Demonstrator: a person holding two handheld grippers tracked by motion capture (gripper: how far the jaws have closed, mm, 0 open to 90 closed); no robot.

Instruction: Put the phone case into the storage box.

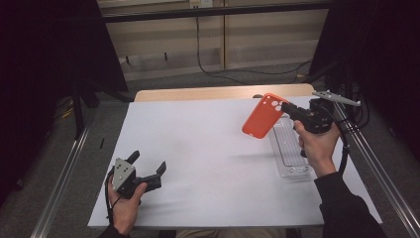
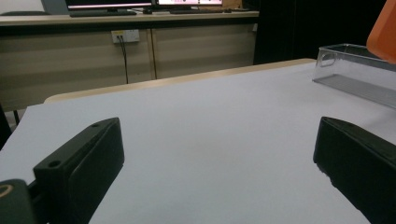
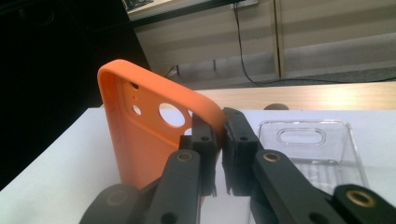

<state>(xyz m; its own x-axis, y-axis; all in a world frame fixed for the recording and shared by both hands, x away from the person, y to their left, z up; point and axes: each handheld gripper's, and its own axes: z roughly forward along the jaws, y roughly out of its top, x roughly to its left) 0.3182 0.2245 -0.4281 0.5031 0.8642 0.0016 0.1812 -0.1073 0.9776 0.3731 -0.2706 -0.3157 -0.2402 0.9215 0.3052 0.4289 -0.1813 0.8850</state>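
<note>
The white-topped bench [image 1: 208,163] carries a clear rectangular plastic tray [image 1: 289,148] near its right edge, and the work in hand is carrying the orange soft-plastic phone case [image 1: 265,115], which hangs in the air over the bench just left of that tray, tilted, its camera cut-outs uppermost. The right gripper [image 3: 220,135] is clamped on the case's rim beside the camera holes, its jaws nearly together with only the thin wall between them. The left gripper [image 1: 148,171] rests low at the bench's near left corner, jaws wide apart and nothing between them.

To do this step well, my judgement is that the pinch on one corner is the weak point: the case is light but bendy, so it can swing or peel out of the jaws if the hand moves fast. Keep the wrist steady and travel slowly, with the long side hanging free of the tray's wall. If it is bound for the tray, line its length with the tray's length before lowering it, and let go only once it lies flat. The idle left gripper could steady the tray if it starts to slide.

As for writing, I can read no brand or label on the case or tray; the lit screens far behind in the left gripper view are too small to make out.
</note>
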